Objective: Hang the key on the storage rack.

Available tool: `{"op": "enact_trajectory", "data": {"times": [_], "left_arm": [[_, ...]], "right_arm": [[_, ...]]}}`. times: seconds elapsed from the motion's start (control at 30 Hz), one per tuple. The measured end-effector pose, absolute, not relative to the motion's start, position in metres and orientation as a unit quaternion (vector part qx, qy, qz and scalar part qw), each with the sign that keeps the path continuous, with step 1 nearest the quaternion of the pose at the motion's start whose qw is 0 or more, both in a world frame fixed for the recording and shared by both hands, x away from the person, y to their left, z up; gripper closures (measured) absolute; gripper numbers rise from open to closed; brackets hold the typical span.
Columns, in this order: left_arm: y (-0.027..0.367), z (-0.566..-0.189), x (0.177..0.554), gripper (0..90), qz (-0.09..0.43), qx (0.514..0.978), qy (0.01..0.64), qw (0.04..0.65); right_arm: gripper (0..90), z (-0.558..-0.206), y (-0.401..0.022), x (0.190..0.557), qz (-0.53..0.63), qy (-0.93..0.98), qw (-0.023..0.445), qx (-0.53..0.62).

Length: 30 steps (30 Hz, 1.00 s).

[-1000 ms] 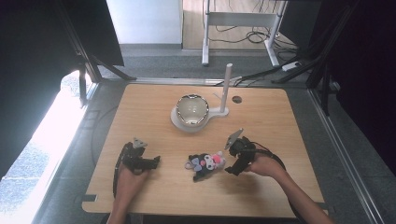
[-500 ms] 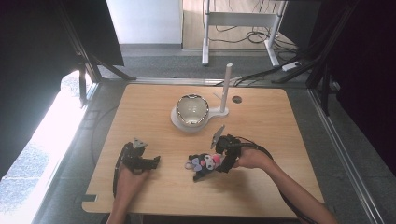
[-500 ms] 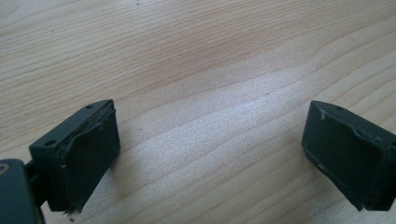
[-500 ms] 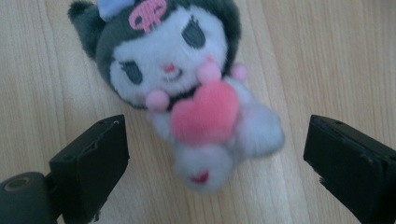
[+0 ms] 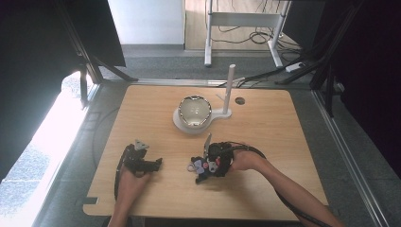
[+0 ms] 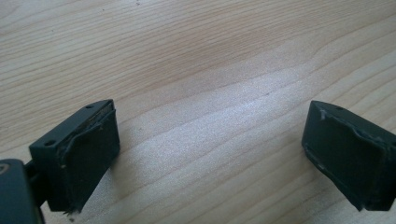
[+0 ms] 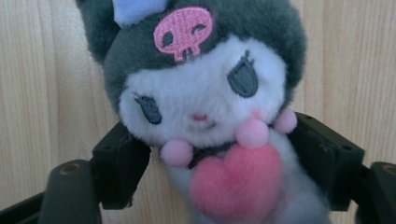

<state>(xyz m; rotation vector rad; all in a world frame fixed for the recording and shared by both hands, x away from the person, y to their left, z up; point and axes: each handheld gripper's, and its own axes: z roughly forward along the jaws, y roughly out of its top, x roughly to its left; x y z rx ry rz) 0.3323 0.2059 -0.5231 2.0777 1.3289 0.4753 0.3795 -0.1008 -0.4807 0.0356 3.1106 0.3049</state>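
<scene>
Right gripper, seen along its own jaws: the two black jaws have just been closing and now sit against the flanks of the plush toy, below its head and level with its pink heart, so the toy is gripped about the body. In the high view the same gripper lies low over the near middle of the table with the toy at its tip, resting on the wood. How firmly the pads bite is hard to judge, since the fur hides the contact line. Risks, as judgement: soft stuffing may compress and let the toy slide out on lifting; the heavier head above the grip may tip the toy forward; a pom-pom or the collar could be caught alone, giving a hold that tears loose. Left gripper: jaws wide apart over bare wood, nothing between them; in the high view it rests well to the left of the toy. Farther back stand a bowl on a white base with an upright post, a possible obstacle if the toy is carried that way.
</scene>
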Motion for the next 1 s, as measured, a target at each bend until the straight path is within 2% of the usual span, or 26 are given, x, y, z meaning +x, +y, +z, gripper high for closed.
{"op": "enact_trajectory", "data": {"times": [0.17, 0.23, 1.0], "left_arm": [[0.206, -0.523, 0.332, 4.0, 0.180, 0.786, 0.504, 0.310], [0.206, -0.523, 0.332, 4.0, 0.180, 0.785, 0.504, 0.311], [0.206, -0.523, 0.332, 4.0, 0.181, 0.786, 0.503, 0.311]], "right_arm": [[39.4, -0.475, -0.102, 0.379, 0.089, 0.995, 0.006, 0.041], [41.2, -0.473, -0.103, 0.380, 0.092, 0.994, 0.003, 0.056], [42.8, -0.427, -0.147, 0.395, 0.147, 0.979, -0.014, 0.137]]}}
